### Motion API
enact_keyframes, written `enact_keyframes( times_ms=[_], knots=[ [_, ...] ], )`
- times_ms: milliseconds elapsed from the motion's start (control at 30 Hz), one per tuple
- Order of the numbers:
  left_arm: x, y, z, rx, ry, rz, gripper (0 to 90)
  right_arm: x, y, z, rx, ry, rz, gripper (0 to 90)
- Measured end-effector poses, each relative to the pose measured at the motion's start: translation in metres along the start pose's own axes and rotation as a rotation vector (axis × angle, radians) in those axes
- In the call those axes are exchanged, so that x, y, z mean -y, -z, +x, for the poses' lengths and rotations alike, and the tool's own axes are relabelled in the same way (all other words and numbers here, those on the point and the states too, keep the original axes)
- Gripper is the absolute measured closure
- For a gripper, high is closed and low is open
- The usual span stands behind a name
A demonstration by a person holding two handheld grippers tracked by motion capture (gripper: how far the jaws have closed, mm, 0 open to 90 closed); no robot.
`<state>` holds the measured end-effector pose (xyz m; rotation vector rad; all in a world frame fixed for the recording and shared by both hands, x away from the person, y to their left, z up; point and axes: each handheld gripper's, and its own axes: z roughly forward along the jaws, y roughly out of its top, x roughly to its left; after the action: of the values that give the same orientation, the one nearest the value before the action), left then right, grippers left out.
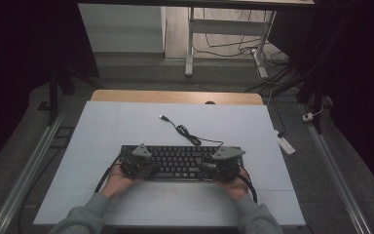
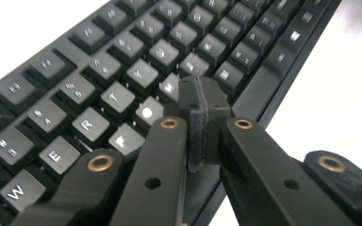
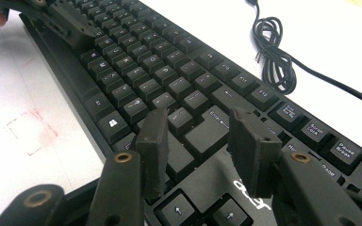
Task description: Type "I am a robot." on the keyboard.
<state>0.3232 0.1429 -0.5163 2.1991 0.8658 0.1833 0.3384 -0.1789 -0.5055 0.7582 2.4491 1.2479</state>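
Your left hand-held gripper (image 2: 202,101) is closed, seemingly touching the keyboard (image 1: 180,158); your right hand-held gripper (image 3: 200,134) stands apart above its keys.

Blk keyboard (image 1: 180,161), white table (image 1: 126,126)

Keyboards: one black keyboard (image 1: 180,162) lying on the desk (image 1: 126,126)
Cables: one black cable (image 1: 182,130) running from the keyboard, coiled once on the desk
USB plugs: one plug (image 1: 163,117) at the cable's free end
Grippers: two, a left gripper (image 1: 143,168) and a right gripper (image 1: 213,167)
Fingers per gripper: two black fingers (image 3: 153,146) on each
Grey three-cornered plates: two, one on top of each gripper
Hands: two, one behind each gripper
Grey sleeves: two
Desks carrying things: one, under a white sheet
Arrow keys seen in the right gripper view: two
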Motion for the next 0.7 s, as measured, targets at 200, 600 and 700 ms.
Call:
enact_keyframes(
  times_ms=[200, 600, 700],
  knots=[
    [-0.001, 0.019, 0.008, 0.006, 0.034, -0.078, 85.1, 0.0, 0.0, 0.0, 0.004, -0.001, 0.002, 58.2],
    [0.004, 0.039, 0.025, -0.064, 0.135, -0.14, 46.0, 0.0, 0.0, 0.0, 0.002, -0.002, 0.003, 58.0],
    [0.004, 0.041, 0.027, -0.07, 0.142, -0.141, 43.2, 0.0, 0.0, -0.001, -0.002, -0.002, 0.001, 58.0]
  ],
)
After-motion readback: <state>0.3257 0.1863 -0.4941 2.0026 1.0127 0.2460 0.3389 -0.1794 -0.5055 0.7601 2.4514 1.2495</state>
